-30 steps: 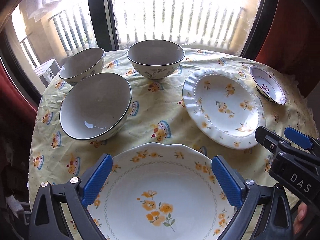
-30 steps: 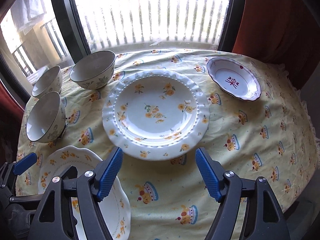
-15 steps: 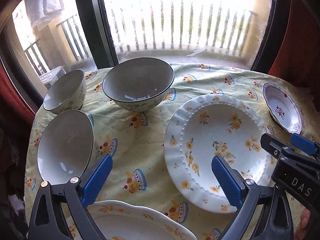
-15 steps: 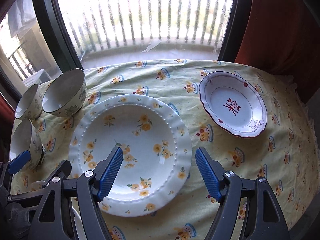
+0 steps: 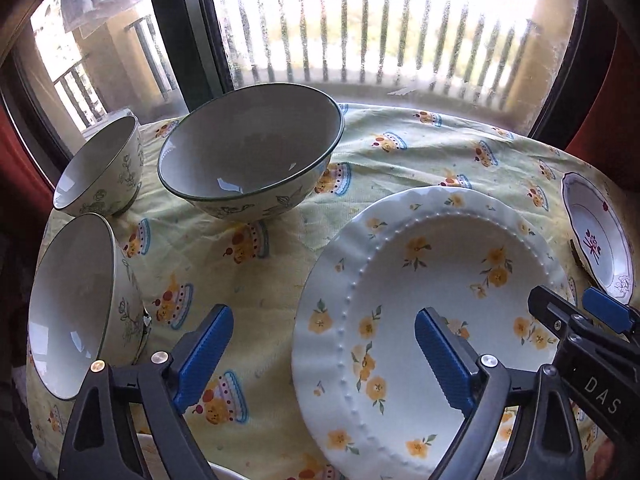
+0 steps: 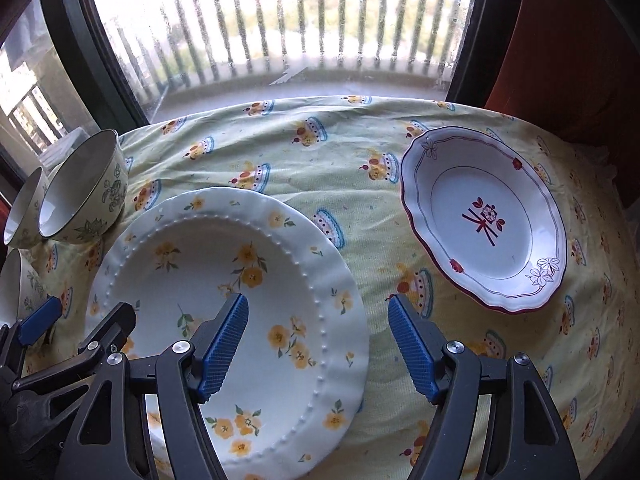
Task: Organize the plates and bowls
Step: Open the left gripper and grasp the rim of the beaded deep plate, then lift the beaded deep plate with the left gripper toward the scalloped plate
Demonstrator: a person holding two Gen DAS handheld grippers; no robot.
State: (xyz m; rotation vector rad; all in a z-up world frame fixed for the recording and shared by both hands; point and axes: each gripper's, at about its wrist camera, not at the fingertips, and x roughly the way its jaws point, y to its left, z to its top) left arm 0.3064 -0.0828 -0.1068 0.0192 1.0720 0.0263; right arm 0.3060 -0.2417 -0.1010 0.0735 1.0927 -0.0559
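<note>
A beaded white plate with yellow flowers [image 5: 432,292] [image 6: 224,280] lies on the yellow tablecloth. My left gripper [image 5: 324,344] is open and empty; its right finger hangs over the plate's left part. My right gripper [image 6: 318,336] is open and empty, straddling the plate's right rim. A smaller red-trimmed plate [image 6: 484,220] [image 5: 598,232] lies to the right. Three green-rimmed bowls stand at the left: a large one [image 5: 252,152] [image 6: 82,192], a far one [image 5: 100,168] and a near one [image 5: 76,308].
The rim of another plate [image 5: 224,472] shows at the bottom edge of the left wrist view. The round table [image 6: 320,148] stands against a window with a balcony railing behind. A red curtain [image 6: 576,40] hangs at the right.
Both grippers have moved forward over the table. The flowered beaded plate and the bowls are now closer and larger, and the scalloped near plate has slipped almost out of view.
</note>
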